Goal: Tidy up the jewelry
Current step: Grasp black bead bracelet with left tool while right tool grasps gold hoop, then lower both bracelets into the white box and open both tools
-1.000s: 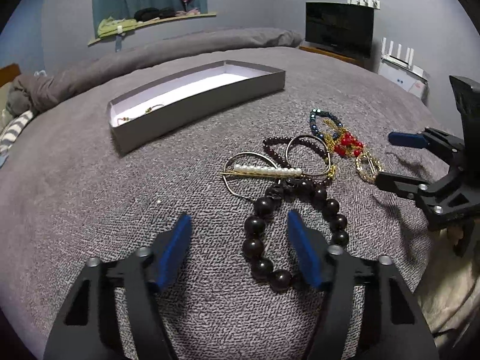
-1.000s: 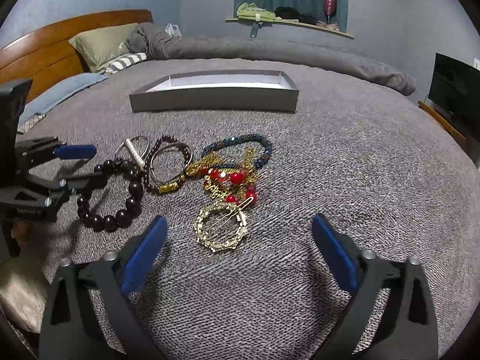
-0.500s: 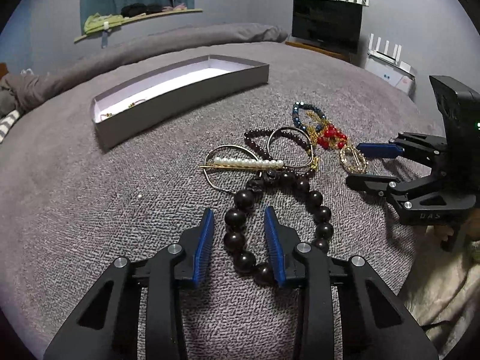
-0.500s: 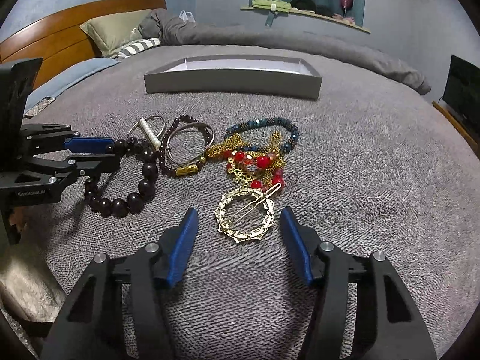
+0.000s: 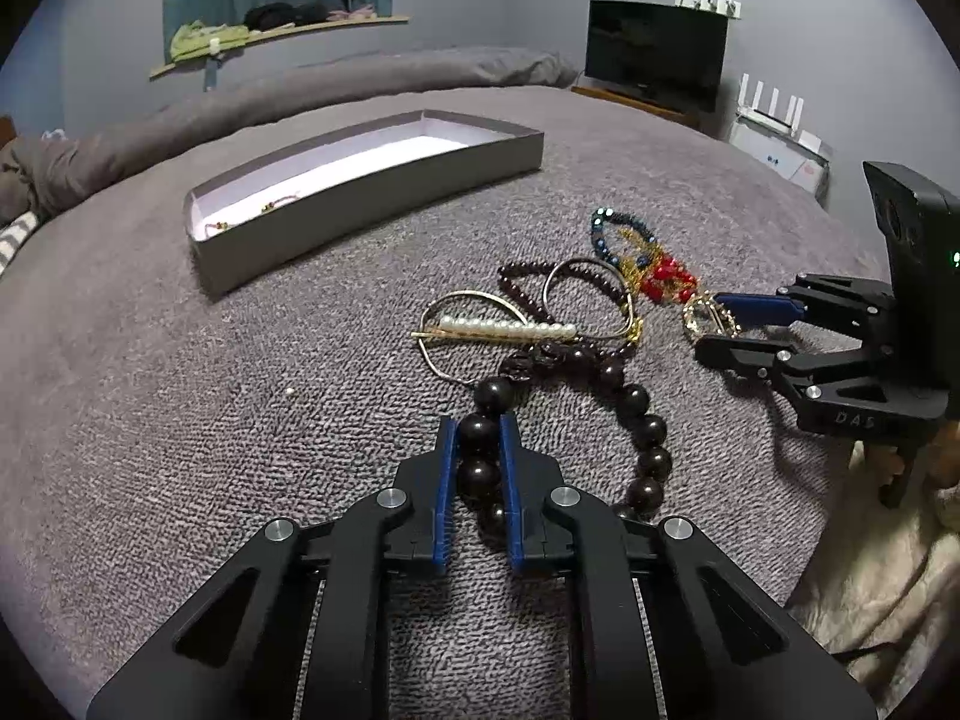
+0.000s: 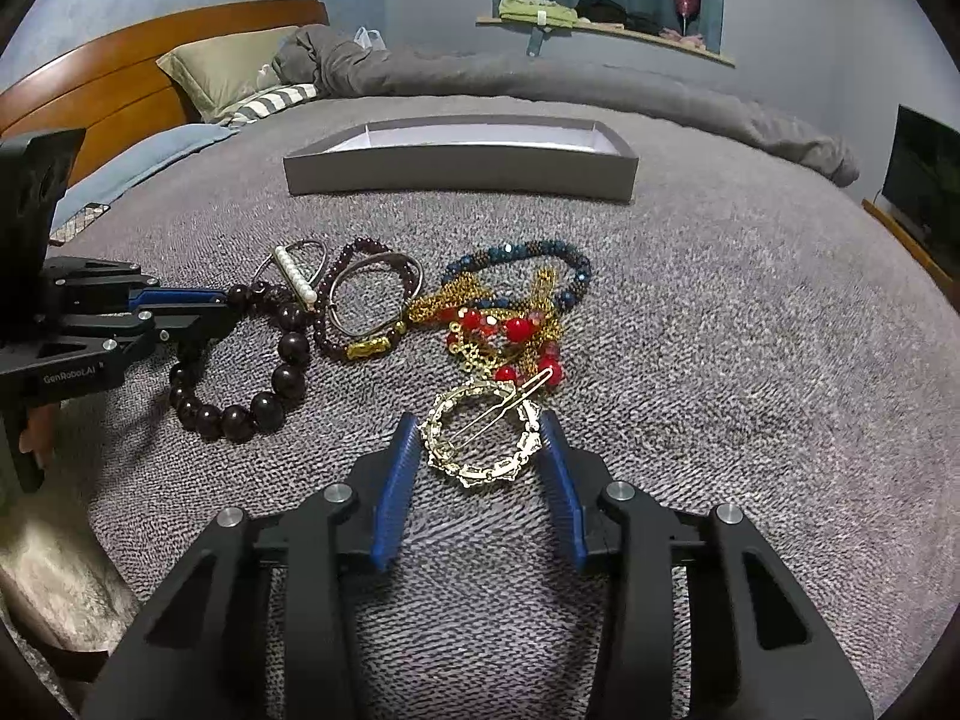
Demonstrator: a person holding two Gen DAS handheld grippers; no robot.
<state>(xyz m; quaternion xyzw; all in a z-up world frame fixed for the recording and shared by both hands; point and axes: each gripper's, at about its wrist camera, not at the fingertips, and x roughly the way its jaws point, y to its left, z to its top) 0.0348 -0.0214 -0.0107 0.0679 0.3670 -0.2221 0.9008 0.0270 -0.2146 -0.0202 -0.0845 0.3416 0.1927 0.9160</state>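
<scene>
Grey textured bedding [image 5: 180, 420] is spread across a bed, and a long shallow grey box [image 5: 372, 195] with a white lining is set on it, well beyond the jewelry. Only a thin gold-coloured chain [image 5: 279, 203] is seen lying inside the box, near its left end; the rest of its floor is shown bare.

Closer to the cameras, a heap of jewelry is laid on the bedding. The left gripper [image 5: 478, 426] has just been closing, and its blue pads are pressed against the dark beaded bracelet [image 5: 645, 432], two beads being pinched between them. The right gripper [image 6: 478, 435] has likewise just been closing around the gold ring-shaped hair clip [image 6: 480, 441]; its pads are seen against the clip's two sides. Beside these, a pearl bar clip [image 5: 507, 330], a blue beaded bracelet [image 6: 516, 258] and red beads [image 6: 516, 330] are left tangled together.
</scene>
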